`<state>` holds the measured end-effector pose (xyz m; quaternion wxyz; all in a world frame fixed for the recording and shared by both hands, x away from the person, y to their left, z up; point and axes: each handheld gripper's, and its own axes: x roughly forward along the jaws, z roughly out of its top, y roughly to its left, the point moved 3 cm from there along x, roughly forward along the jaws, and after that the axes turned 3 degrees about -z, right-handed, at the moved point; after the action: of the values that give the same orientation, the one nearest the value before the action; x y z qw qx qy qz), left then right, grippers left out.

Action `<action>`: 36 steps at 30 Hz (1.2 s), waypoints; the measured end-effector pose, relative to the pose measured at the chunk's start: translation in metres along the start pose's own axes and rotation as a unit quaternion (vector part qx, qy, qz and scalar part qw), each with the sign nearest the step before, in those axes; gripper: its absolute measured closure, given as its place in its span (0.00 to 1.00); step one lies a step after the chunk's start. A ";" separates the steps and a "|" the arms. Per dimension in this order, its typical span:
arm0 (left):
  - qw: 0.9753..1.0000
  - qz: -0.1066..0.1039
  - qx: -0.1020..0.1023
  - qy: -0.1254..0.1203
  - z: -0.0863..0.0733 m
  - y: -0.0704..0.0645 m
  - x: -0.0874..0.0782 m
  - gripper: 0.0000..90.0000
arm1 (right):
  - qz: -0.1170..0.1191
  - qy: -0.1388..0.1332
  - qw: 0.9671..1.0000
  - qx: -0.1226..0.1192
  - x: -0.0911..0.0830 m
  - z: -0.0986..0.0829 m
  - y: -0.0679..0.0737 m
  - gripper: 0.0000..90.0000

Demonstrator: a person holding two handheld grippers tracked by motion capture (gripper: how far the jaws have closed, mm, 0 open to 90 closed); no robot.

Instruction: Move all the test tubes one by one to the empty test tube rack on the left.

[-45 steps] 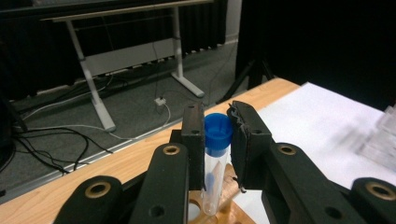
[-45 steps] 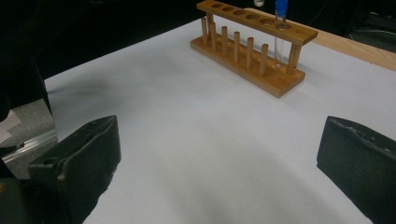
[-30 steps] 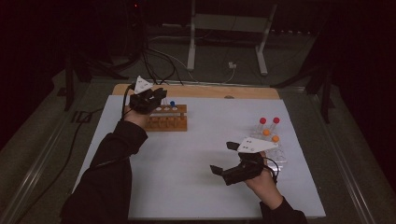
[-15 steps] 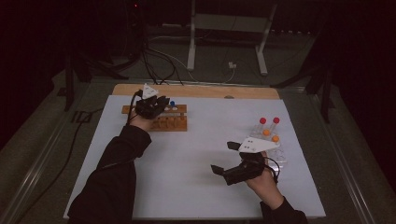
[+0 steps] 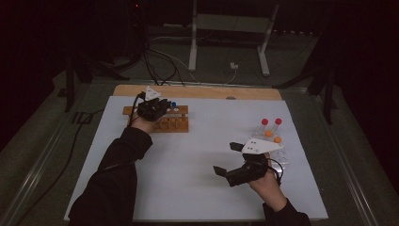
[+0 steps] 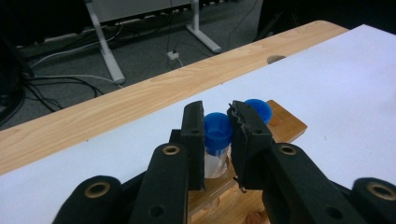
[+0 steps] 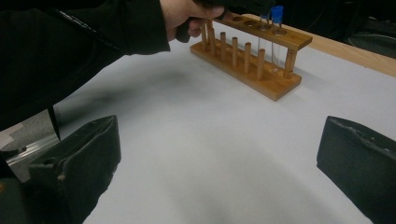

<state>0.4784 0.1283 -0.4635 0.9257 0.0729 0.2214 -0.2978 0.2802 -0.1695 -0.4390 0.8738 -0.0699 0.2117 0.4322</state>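
My jaws — matt black plastic, blue glossy plastic cap (image 6: 217,133), smooth varnished wooden rack (image 7: 252,56), tabletop (image 5: 207,155) — matt white paper.

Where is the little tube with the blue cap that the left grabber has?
In the left gripper view, the blue-capped tube stands in the wooden rack, between the left gripper jaws, beside a second blue cap.

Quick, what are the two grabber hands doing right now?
Left gripper: fingers closed around a blue-capped tube standing in the wooden rack.
Right gripper: fingers wide open, holding nothing, above the white sheet.
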 end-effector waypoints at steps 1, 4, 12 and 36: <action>1.000 0.000 -0.002 0.000 0.000 0.000 0.000 0.86 | 0.000 0.000 1.000 0.000 0.000 0.000 0.000 0.00; 1.000 0.001 0.004 0.004 0.001 0.000 0.000 0.86 | 0.000 0.000 1.000 0.000 0.000 0.000 0.000 0.00; 1.000 0.001 -0.003 0.003 0.003 0.002 -0.005 0.74 | -0.001 0.000 1.000 0.000 -0.001 0.001 0.000 0.00; 0.986 -0.161 0.021 -0.045 -0.011 -0.043 -0.112 0.02 | -0.042 -0.041 0.998 -0.006 -0.035 0.018 -0.019 0.00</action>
<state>0.3678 0.1542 -0.4222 0.8727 0.0421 0.1825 -0.4509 0.2818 -0.2007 -0.4085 0.8988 -0.0663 0.1696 0.3988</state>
